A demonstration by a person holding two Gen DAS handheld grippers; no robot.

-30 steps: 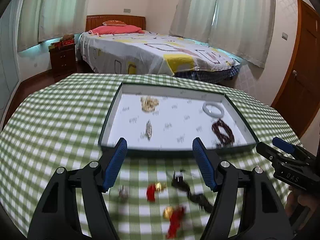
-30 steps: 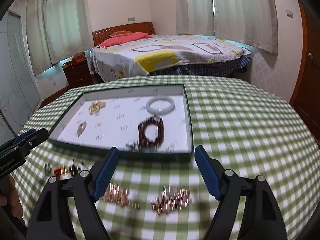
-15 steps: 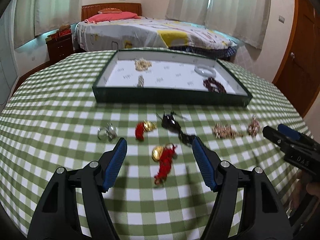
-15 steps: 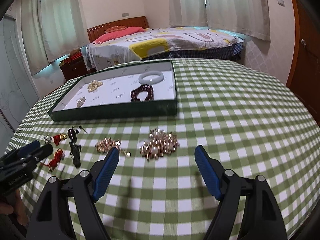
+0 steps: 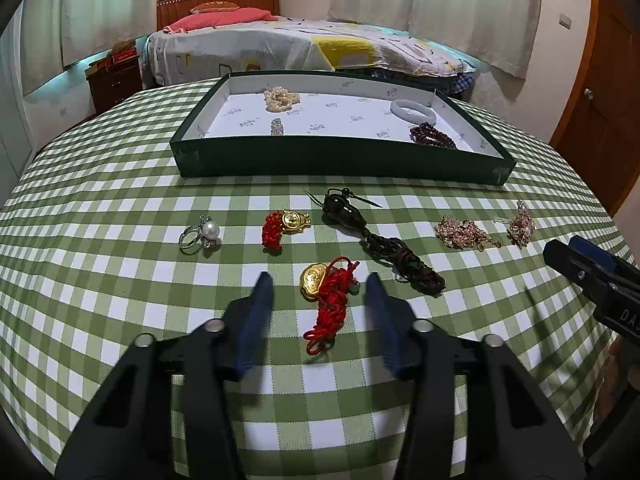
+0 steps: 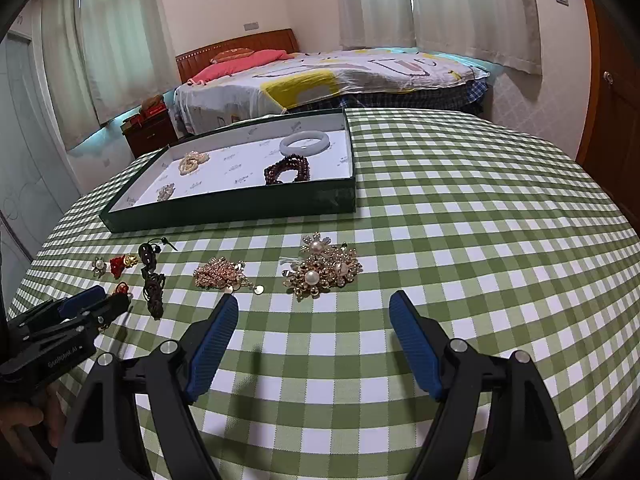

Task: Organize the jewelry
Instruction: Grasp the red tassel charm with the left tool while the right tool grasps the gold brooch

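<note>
Risk: left gripper (image 5: 318, 286), fingers just closing around the gold charm with red cord (image 5: 326, 294) near the worktop's front edge, not yet pinching, may snag only cord; charm dangles. Right gripper (image 6: 314, 306) spread, empty.

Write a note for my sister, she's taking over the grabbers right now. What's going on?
Left gripper: jaws have just been closing around the gold charm with red cord, pads not yet pressing on it.
Right gripper: open, empty, just short of the pearl brooch.
Done: the tray holds a pearl cluster, a small pendant, the white bangle and the dark bead bracelet.
Left on the tablecloth: pearl ring, two red-cord charms, dark pendant on cord, rose-gold chain, brooch.
</note>
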